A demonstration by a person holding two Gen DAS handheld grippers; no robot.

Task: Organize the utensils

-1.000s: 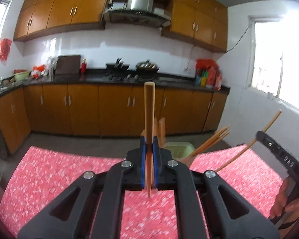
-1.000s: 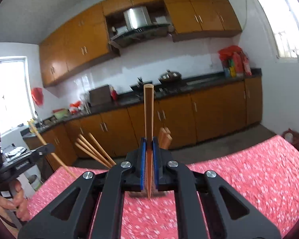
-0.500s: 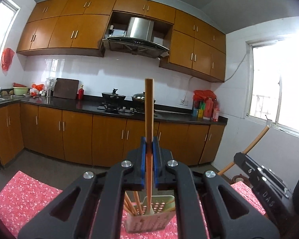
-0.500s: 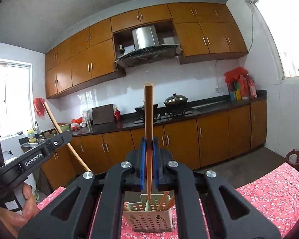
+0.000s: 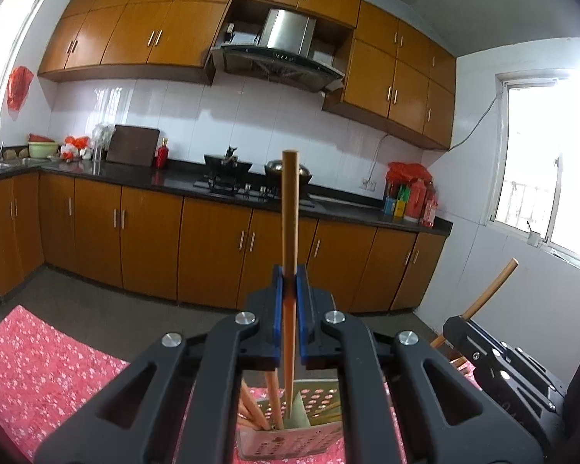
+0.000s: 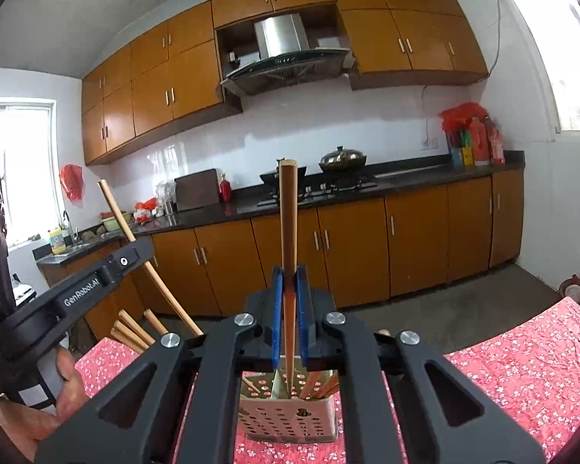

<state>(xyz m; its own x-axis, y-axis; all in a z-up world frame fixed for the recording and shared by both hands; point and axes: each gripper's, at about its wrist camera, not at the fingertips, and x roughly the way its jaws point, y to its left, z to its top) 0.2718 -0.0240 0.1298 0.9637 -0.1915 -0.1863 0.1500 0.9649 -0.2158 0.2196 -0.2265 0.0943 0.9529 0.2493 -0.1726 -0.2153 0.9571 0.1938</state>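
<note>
My left gripper (image 5: 289,286) is shut on a wooden chopstick (image 5: 290,208) held upright, its thin tip pointing down into a perforated pale utensil holder (image 5: 290,444). Several chopsticks (image 5: 259,406) stand in that holder. My right gripper (image 6: 289,286) is shut on another wooden chopstick (image 6: 288,208), its tip just above the same holder (image 6: 288,419). The right gripper also shows in the left wrist view (image 5: 483,348) at right, and the left gripper in the right wrist view (image 6: 96,278) at left.
The holder stands on a table with a red floral cloth (image 6: 502,367). Behind are orange kitchen cabinets (image 5: 212,251), a dark counter with a stove (image 5: 228,185) and pots, and a range hood (image 5: 286,50). Windows are on both sides.
Both grippers have tilted up and moved over the holder. The chopstick tips have come down toward the holder's compartments. Both stay shut on their chopsticks.
</note>
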